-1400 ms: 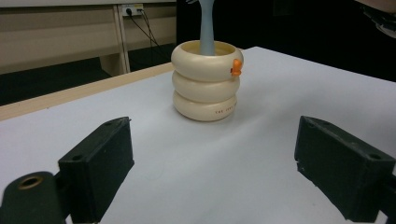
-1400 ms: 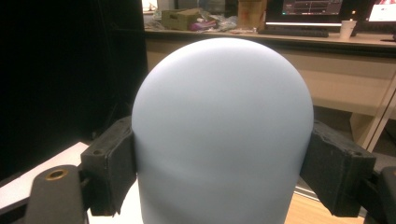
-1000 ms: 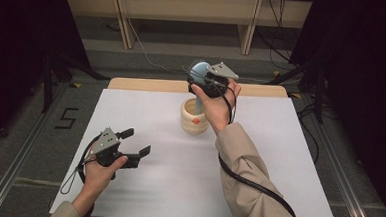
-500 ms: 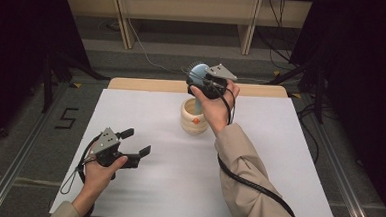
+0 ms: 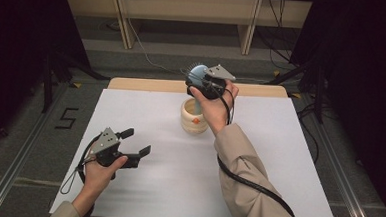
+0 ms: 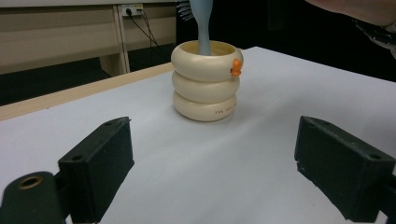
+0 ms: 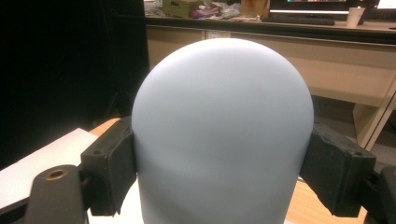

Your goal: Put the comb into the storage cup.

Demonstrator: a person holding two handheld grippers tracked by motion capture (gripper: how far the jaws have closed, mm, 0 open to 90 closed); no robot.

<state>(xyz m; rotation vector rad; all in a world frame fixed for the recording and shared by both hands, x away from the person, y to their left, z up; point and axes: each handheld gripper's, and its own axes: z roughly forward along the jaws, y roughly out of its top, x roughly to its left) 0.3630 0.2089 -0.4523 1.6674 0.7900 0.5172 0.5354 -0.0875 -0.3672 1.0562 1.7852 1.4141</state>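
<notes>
Little has shifted in the past second: the right gripper (image 5: pixel 198 78) still holds the pale blue hairbrush (image 5: pixel 198 72) by its head, jaws clamped on both sides, handle down inside the cream ringed cup (image 5: pixel 194 117) at mid-worktop (image 5: pixel 288 158). The step looks like seating or lifting the brush; next calls for a straight vertical move. The left gripper (image 5: pixel 133 142) idles, jaws wide apart. Its view shows the cup's orange tab (image 6: pixel 236 67); the right gripper view shows the grip.

brush (image 5: pixel 199 73) stands in holder (image 5: pixel 193 119).
</notes>
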